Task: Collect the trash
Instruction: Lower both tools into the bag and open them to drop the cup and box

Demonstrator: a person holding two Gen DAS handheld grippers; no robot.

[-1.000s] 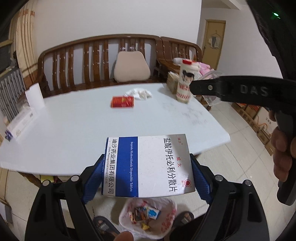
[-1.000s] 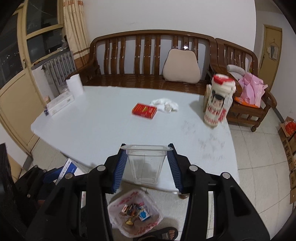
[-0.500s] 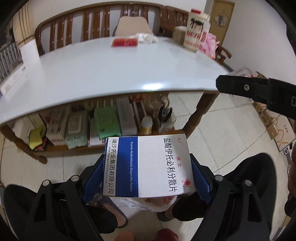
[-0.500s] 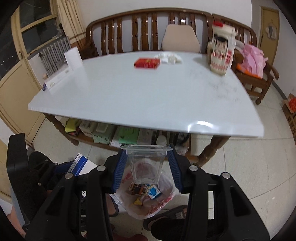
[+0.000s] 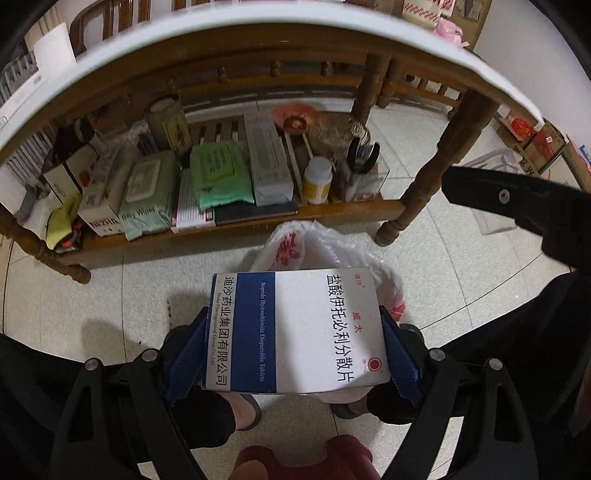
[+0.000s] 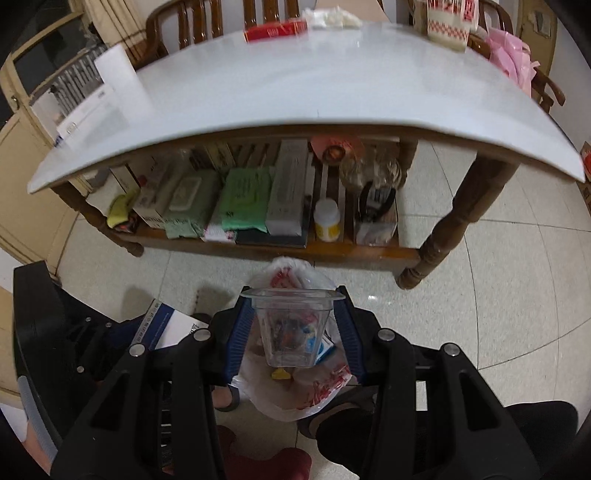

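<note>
My left gripper (image 5: 293, 354) is shut on a blue and white medicine box (image 5: 295, 332), held flat between its blue pads. Below and behind the box lies a white plastic trash bag (image 5: 325, 247) on the floor, mostly hidden by the box. My right gripper (image 6: 293, 328) is shut on a clear plastic cup (image 6: 291, 325), directly over the open trash bag (image 6: 314, 387) with several scraps inside. The left gripper and medicine box (image 6: 166, 326) show at the left of the right wrist view. On the white table lie a red packet (image 6: 275, 29) and crumpled tissue (image 6: 330, 16).
The white table edge (image 6: 295, 122) curves overhead, with wooden legs (image 6: 443, 229) and a low shelf (image 6: 280, 247) packed with wipes, boxes and a bottle. A person's legs and sandalled feet (image 5: 240, 410) flank the bag. A red stool (image 6: 266, 461) is at the bottom. Tiled floor stretches right.
Both grippers have dropped from table height to below the tabletop and tilted downward, still gripping the box and the cup. The trash bag now sits right under them.
</note>
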